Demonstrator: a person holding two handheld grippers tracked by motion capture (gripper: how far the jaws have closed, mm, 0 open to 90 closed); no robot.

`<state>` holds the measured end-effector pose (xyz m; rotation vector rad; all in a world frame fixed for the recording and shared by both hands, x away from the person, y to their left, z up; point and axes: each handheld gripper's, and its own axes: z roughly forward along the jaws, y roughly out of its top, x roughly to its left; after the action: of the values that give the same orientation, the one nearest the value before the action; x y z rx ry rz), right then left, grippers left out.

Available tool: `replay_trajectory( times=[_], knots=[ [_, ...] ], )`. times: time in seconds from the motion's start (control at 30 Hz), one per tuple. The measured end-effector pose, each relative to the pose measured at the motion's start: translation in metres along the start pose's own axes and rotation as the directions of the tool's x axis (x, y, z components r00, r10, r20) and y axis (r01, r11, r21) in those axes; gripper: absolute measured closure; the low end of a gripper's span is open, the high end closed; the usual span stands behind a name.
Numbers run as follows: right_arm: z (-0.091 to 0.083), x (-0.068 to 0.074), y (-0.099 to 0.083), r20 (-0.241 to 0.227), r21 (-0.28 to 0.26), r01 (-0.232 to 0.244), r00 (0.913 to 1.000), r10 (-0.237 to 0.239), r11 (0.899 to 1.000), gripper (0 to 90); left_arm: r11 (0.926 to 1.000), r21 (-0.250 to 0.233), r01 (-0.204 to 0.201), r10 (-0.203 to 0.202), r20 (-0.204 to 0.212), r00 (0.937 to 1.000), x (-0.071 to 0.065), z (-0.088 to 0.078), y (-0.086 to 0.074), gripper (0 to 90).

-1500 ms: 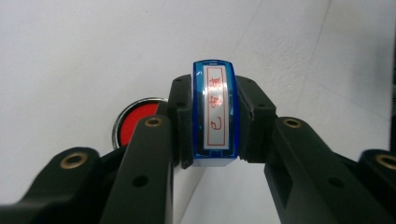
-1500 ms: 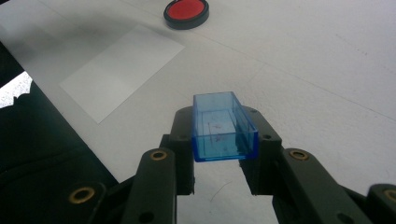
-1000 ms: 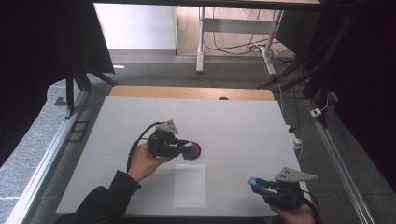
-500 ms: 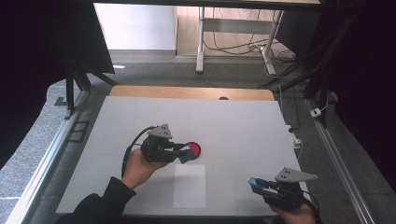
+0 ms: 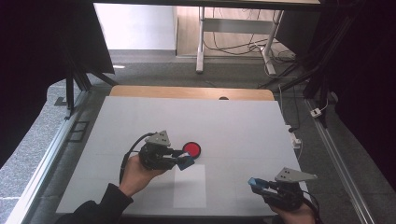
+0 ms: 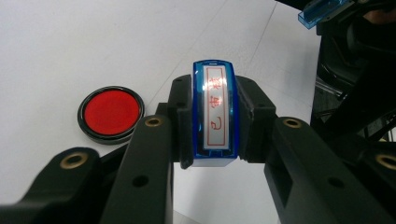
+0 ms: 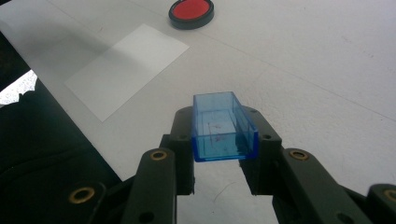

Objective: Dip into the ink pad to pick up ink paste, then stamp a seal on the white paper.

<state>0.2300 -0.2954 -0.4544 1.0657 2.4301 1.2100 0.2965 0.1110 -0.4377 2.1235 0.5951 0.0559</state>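
Observation:
My left gripper (image 5: 186, 161) is shut on a blue stamp (image 6: 215, 112), whose white face with red characters is turned up towards its camera. A round red ink pad (image 5: 191, 149) in a black rim lies on the white table just beyond the stamp (image 5: 187, 162), apart from it; in the left gripper view the ink pad (image 6: 111, 113) sits left of the jaws. My right gripper (image 5: 256, 183), near the table's front right edge, is shut on a clear blue cap (image 7: 223, 127), its hollow side up. The ink pad (image 7: 191, 12) lies far ahead of it.
A white sheet of paper (image 5: 189, 185) lies flat between the two grippers, near the front edge; the same paper (image 7: 126, 70) shows in the right gripper view. The white table top (image 5: 233, 126) ends in a wooden strip (image 5: 187, 92) at the back. Table legs and cables stand beyond.
My left gripper has drawn back towards the person with the stamp, uncovering the red ink pad. The right gripper has stayed put.

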Motion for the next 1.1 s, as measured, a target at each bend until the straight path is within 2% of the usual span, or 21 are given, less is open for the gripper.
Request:
replay_trajectory(
  times=[0.2, 0.37, 0.67, 0.93, 1.1],
  knots=[
    [0.0, 0.0, 0.0, 0.0, 0.0, 0.0, 1.0, 0.0, 1.0, 68.5, 0.9999, 0.008, -0.011, 0.011, -0.003, 0.9999, -0.004, 0.002, -0.002, 70.1],
    [0.0, 0.0, 0.0, 0.003, 0.005, 0.0, 1.0, 0.0, 1.0, 68.5, 1.0, 0.009, 0.002, -0.002, 0.003, 1.0, -0.004, 0.005, -0.006, 70.1],
    [0.0, 0.0, 0.0, -0.004, 0.007, 0.005, 1.0, -0.005, 1.0, 68.5, 0.9992, 0.039, -0.011, 0.011, -0.01, 0.9999, -0.009, 0.013, -0.008, 70.1],
    [0.001, 0.002, 0.0, -0.018, 0.01, 0.027, 0.9995, -0.027, 1.0, 68.5, 0.9983, 0.056, -0.015, 0.016, -0.017, 0.9997, -0.009, 0.021, -0.01, 70.2],
    [0.001, 0.001, 0.0, -0.021, 0.009, 0.024, 0.9995, -0.024, 1.0, 68.5, 0.9967, 0.08, -0.014, 0.015, -0.021, 0.9997, -0.008, 0.028, -0.012, 70.2]
  ],
)
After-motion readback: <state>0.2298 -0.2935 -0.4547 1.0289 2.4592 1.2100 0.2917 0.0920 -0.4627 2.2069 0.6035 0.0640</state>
